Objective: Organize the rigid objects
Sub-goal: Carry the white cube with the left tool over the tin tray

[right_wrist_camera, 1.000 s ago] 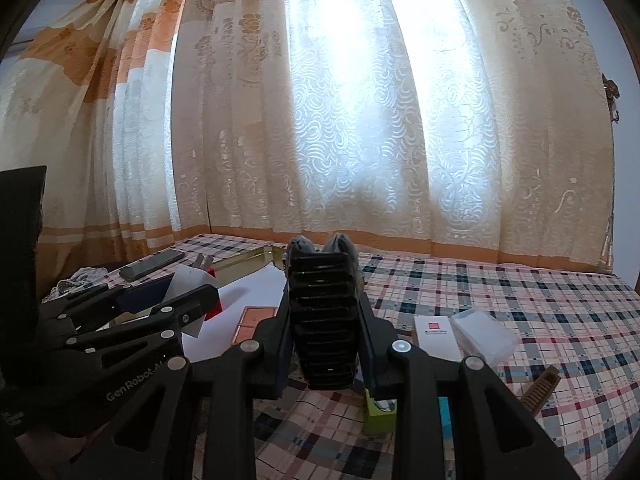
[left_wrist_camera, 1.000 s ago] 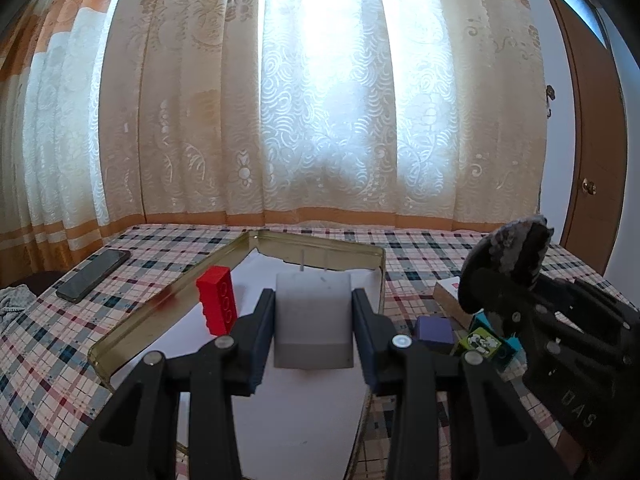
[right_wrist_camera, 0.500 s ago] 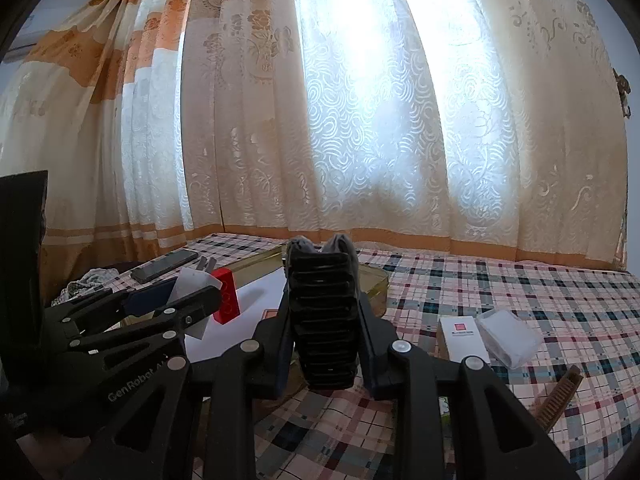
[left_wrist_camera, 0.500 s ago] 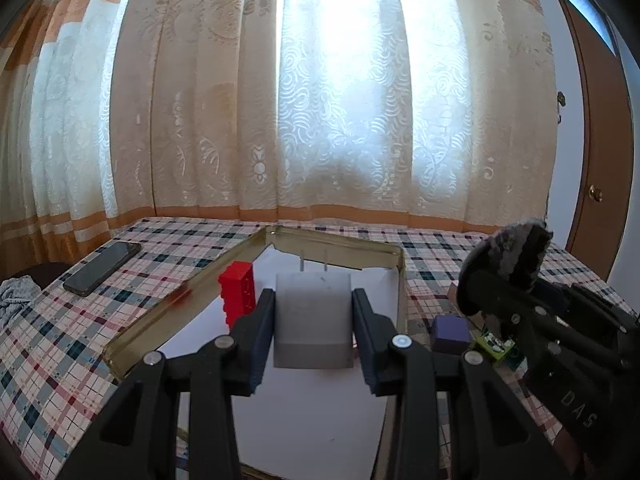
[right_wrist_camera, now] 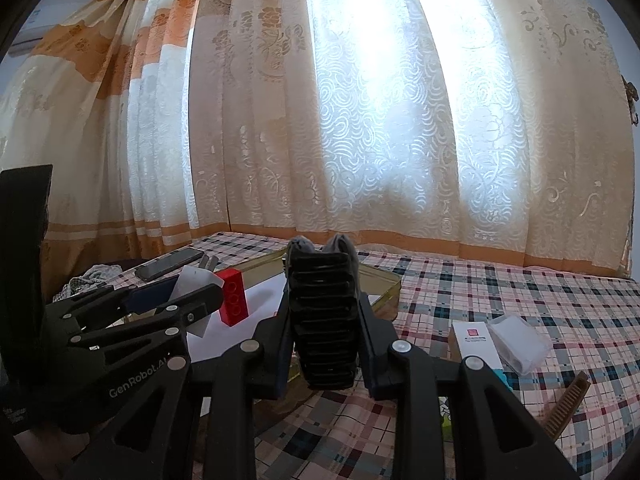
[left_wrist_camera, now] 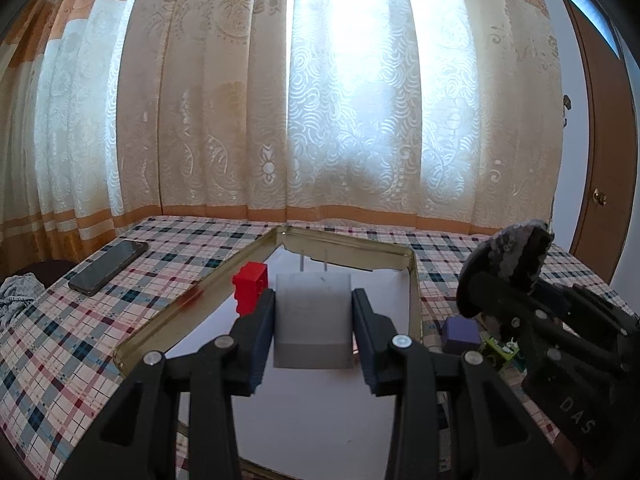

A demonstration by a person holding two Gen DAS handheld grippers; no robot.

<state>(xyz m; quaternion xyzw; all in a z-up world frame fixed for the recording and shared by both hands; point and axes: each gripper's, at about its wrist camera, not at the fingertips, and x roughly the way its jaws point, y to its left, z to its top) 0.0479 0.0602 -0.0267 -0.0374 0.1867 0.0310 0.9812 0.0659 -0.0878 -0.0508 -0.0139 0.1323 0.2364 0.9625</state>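
Two claws, both squeezed shut

The left claw (left_wrist_camera: 313, 328) points a little down, and its two dark fingers (left_wrist_camera: 260, 336) press flat on both sides of a white block (a plug charger) (left_wrist_camera: 313, 320). The right claw (right_wrist_camera: 324, 332) also tips a little down, and its fingers (right_wrist_camera: 370, 344) pinch a black ribbed thing (right_wrist_camera: 323, 320) that stands up tall between them. The two claws sit side by side, close together, each one showing at the edge of the other's view.

Red block (left_wrist_camera: 250, 292), plaid tablecloth (left_wrist_camera: 60, 332)
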